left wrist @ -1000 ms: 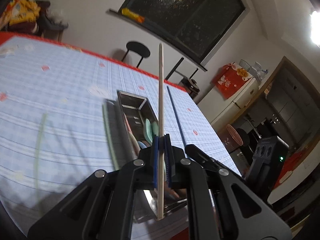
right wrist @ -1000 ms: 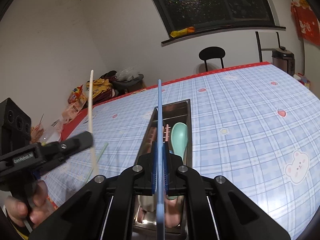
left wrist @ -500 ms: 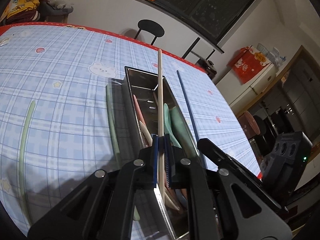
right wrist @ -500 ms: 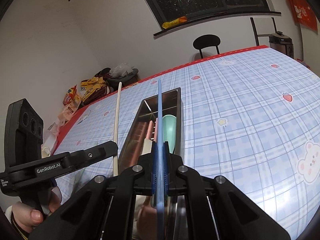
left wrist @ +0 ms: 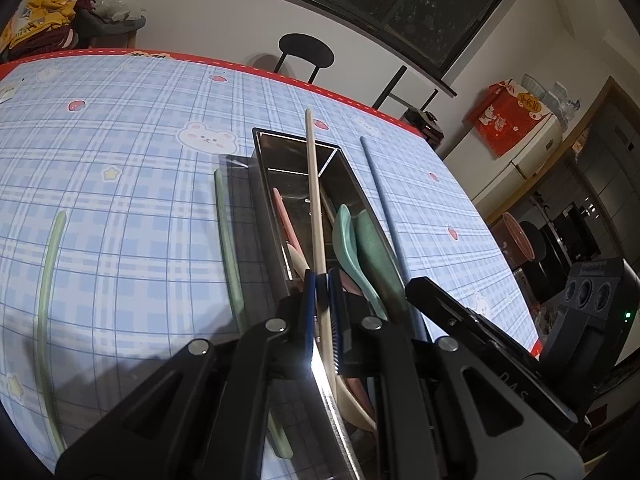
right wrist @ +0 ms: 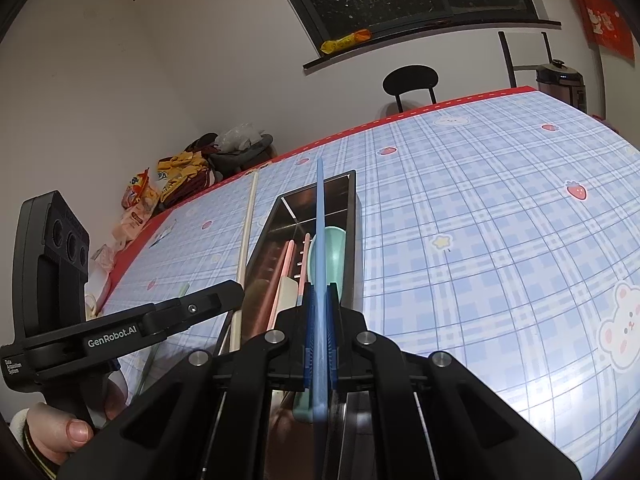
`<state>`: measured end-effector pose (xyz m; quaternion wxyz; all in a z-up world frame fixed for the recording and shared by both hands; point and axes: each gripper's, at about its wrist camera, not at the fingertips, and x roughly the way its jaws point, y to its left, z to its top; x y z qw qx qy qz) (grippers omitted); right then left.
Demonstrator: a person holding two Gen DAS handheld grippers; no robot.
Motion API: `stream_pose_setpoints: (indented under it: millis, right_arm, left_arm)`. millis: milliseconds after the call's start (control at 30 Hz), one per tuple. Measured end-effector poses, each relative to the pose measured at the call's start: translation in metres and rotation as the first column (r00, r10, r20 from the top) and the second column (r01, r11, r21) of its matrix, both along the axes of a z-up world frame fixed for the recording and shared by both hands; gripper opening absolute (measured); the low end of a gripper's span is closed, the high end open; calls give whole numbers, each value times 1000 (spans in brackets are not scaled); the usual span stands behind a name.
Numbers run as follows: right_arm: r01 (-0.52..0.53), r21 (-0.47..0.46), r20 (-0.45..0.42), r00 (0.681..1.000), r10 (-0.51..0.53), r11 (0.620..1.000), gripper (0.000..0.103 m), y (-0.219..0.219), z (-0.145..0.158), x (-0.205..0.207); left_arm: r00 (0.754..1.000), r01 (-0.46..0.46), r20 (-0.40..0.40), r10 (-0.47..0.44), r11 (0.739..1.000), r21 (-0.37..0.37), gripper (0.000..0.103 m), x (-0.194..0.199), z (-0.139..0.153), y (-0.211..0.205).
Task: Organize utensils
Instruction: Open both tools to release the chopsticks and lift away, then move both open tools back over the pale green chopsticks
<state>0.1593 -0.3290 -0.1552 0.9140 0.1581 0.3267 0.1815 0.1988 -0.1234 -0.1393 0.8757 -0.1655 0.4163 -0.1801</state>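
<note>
My left gripper (left wrist: 322, 280) is shut on a cream chopstick (left wrist: 314, 184), which slants forward over the long steel tray (left wrist: 262, 160). The tray holds teal spoons (left wrist: 352, 236) and pink and cream utensils (left wrist: 282, 216). My right gripper (right wrist: 320, 292) is shut on a blue chopstick (right wrist: 320, 216) that points along the tray (right wrist: 357, 240), above its right side. In the right wrist view the left gripper (right wrist: 234, 294) and its cream chopstick (right wrist: 246, 232) stand at the tray's left edge. The left wrist view shows the blue chopstick (left wrist: 380, 200) and the right gripper (left wrist: 420, 286) just right of the tray.
Two pale green chopsticks (left wrist: 228, 236) (left wrist: 48, 280) lie on the blue checked tablecloth (left wrist: 120, 160) left of the tray. A person's hand (right wrist: 60, 432) grips the left handle. A black chair (right wrist: 410, 80) stands past the far table edge, snack bags (right wrist: 176, 176) at the far left.
Both grippers came down toward the tray. The cream chopstick tipped from nearly upright to slanting over the tray, and the blue chopstick now lies lower along it.
</note>
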Motion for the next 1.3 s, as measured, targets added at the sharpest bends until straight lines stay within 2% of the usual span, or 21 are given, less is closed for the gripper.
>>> stream_pose_setpoints:
  millis: [100,133,167,233,267,300,333,367,400,433,467,500,733,833,967,1067,1233,1300]
  right_arm:
    - [3,-10,9,1000,-3,1000,9,0,2,-2]
    - [4,-9,13,1000,-4,1000,16,0,3,-4]
    - [6,-11,18,1000,-5,1000,21,0,4,-5]
    - [18,-23,43,999,-17,1000,44,0,9,-11]
    - [24,-28,52,998,-23,999,50,-1,12,-13]
    - [42,-46,72,997,-38,998,61,-1,17,-18]
    - [61,-64,89,995,-55,996,71,-2,22,-22]
    - [77,-77,103,992,-69,994,76,-2,26,-24]
    - [100,-92,118,989,-89,991,89,-4,30,-28]
    - [119,-109,127,986,-105,987,98,-5,34,-31]
    - [134,-124,133,984,-117,983,98,-6,36,-34]
    - [147,-143,137,982,-127,979,98,-7,38,-36]
    - [188,-226,154,976,-156,956,98,-5,50,-56]
    - [179,-251,161,977,-142,951,98,6,52,-64]
    - [121,-281,155,985,-79,952,98,27,52,-70]
    - [66,-282,134,991,-29,957,98,43,51,-69]
    - [-14,-296,76,996,38,955,98,70,51,-61]
    - [-73,-289,8,997,79,955,98,82,51,-51]
  left_arm:
    - [1000,3,19,-4,999,32,16,-2,4,-1]
    - [1000,3,27,-4,999,42,18,-4,7,-1]
    - [999,2,39,-4,999,52,27,-5,10,0]
    - [997,-4,72,-2,996,85,41,-10,20,4]
    - [995,-12,99,1,994,109,52,-14,27,7]
    - [993,-17,115,3,992,123,60,-16,32,10]
    - [991,-22,133,4,990,138,64,-19,38,13]
    - [988,-30,155,5,987,155,74,-23,45,19]
    - [986,-33,168,5,986,162,85,-26,49,24]
    - [983,-37,184,5,985,171,88,-29,54,28]
    - [980,-43,198,6,982,182,89,-33,59,32]
    - [977,-50,212,7,978,201,96,-36,65,38]
    - [962,-115,270,37,953,280,97,-60,81,75]
    - [963,-137,262,57,945,296,97,-68,79,90]
    - [969,-184,223,107,914,360,97,-76,67,108]
    - [970,-193,208,124,915,355,97,-82,54,126]
    - [973,-199,177,150,931,306,97,-87,36,155]
    - [971,-206,179,158,933,296,97,-86,32,167]
